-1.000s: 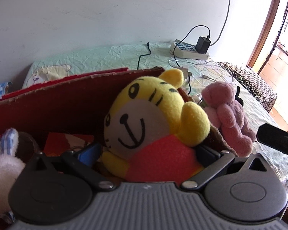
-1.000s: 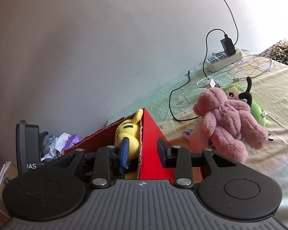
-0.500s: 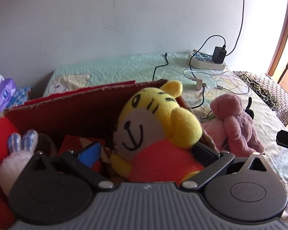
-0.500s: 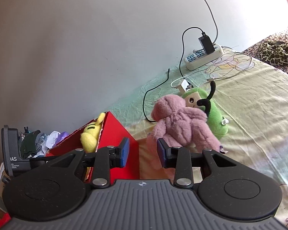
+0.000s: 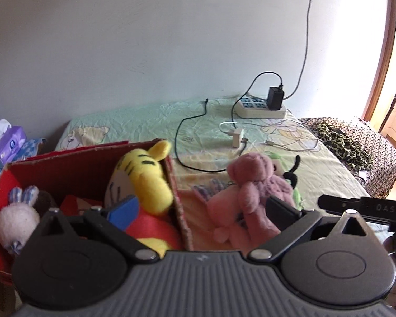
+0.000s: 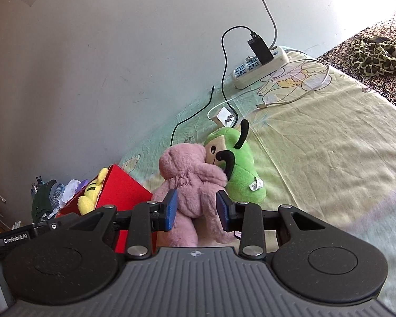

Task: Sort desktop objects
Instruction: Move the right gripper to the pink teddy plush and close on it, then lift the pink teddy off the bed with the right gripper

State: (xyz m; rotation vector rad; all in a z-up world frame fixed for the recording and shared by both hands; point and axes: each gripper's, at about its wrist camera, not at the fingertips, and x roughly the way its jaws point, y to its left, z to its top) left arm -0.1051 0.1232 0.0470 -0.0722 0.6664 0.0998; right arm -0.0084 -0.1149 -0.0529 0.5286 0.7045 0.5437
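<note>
A yellow tiger plush [image 5: 142, 179] lies in the red cardboard box [image 5: 79, 155] beside a small white bunny [image 5: 15, 222]. My left gripper [image 5: 203, 211] is open above the box's right wall, and the tiger touches only its left finger. A pink plush [image 5: 250, 185] leans on a green plush [image 6: 237, 169] on the bed sheet, right of the box. My right gripper [image 6: 196, 211] is open. It points at the pink plush [image 6: 190, 174], whose lower body shows in the gap between the blue pads. Its black housing [image 5: 356, 207] stands apart from the plush on the right.
A power strip [image 5: 261, 108] with a black charger sits by the wall, with cables and a white adapter [image 5: 237, 138] strewn over the sheet. A leopard-print cloth [image 5: 340, 142] lies far right. A tissue pack [image 5: 10, 142] sits left of the box.
My left gripper has drawn back and risen away from the tiger, which now rests in the box left of the jaws. My right gripper swung from the box to the pink plush.
</note>
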